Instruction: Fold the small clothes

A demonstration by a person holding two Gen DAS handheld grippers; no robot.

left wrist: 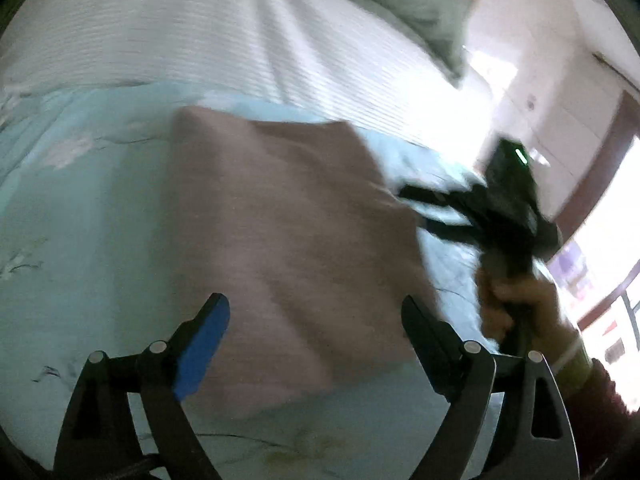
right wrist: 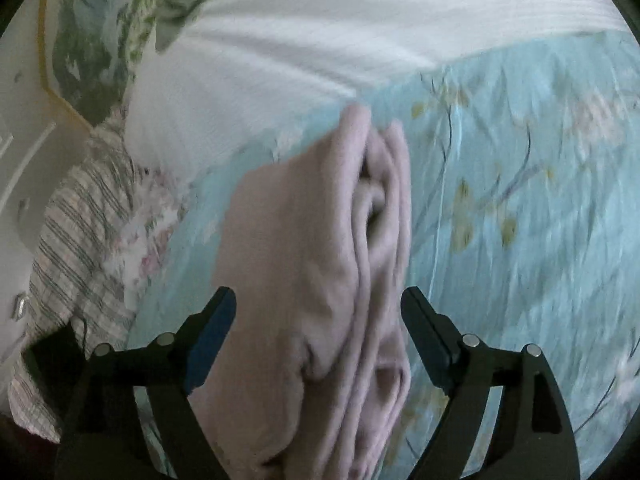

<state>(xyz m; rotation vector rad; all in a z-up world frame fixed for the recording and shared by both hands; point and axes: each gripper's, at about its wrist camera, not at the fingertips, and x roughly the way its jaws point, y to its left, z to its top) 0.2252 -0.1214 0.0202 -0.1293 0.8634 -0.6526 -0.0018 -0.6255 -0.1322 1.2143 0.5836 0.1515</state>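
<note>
**Folded pink garment on bed, both grippers wide**

Pink garment [left wrist: 280,248] lies folded on the blue floral bedspread [left wrist: 80,220]. Left gripper [left wrist: 316,320] spread wide, holding nothing. Right gripper [right wrist: 320,312] likewise wide, garment's stacked folded edges [right wrist: 384,208] between its fingers, not clamped.

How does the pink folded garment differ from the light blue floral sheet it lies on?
The pink folded garment is plain and unpatterned; the light blue floral sheet carries branch and blossom prints. The garment is a compact stack with layered edges showing in the right wrist view, while the sheet is spread flat beneath it and reaches well beyond it on every side. Both are soft fabric, and both look blurred here.
</note>
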